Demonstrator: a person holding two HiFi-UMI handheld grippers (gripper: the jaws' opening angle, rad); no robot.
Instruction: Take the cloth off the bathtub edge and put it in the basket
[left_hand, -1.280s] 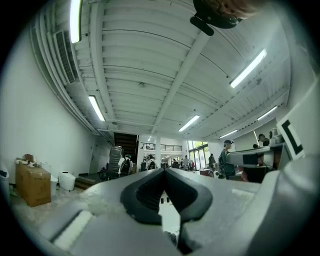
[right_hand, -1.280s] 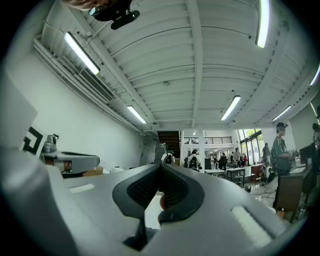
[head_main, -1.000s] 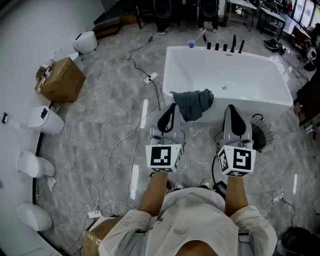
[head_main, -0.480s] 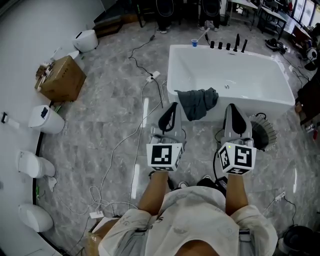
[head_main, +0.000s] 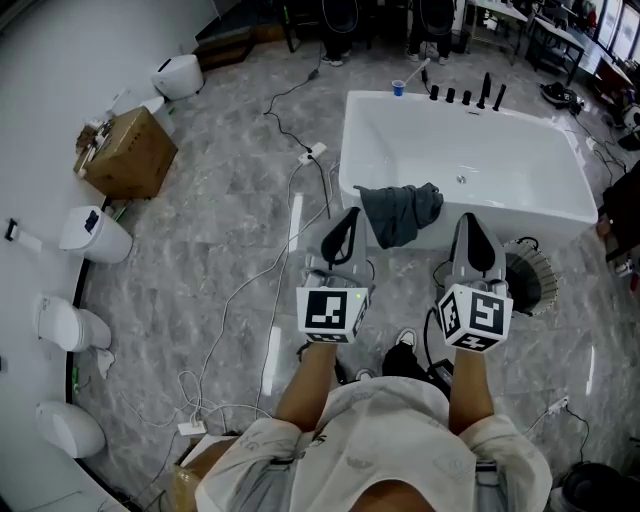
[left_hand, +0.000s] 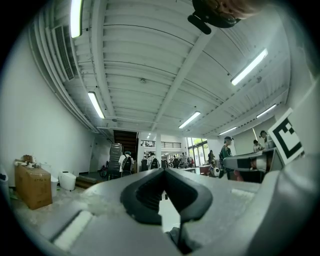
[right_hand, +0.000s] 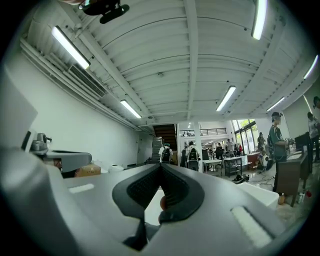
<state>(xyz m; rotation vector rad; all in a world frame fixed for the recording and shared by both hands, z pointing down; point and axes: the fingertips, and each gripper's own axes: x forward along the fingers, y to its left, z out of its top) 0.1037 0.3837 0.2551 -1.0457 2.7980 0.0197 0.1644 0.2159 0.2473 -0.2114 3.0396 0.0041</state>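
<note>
Draping bathtub (head_main: 500, 160) edge: grey cloth (head_main: 400, 213); left hand-held gripper (head_main: 349, 212), right hand-held gripper (head_main: 467, 218) pinched closed.

The bathtub (head_main: 420, 140) is glossy white, the cloth (head_main: 400, 212) matt and limp, the floor (head_main: 220, 220) polished stone.

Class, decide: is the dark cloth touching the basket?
Apart. The head view shows the cloth draped over the rim of the bathtub, while the basket sits on the floor, with white tub wall between them.
</note>
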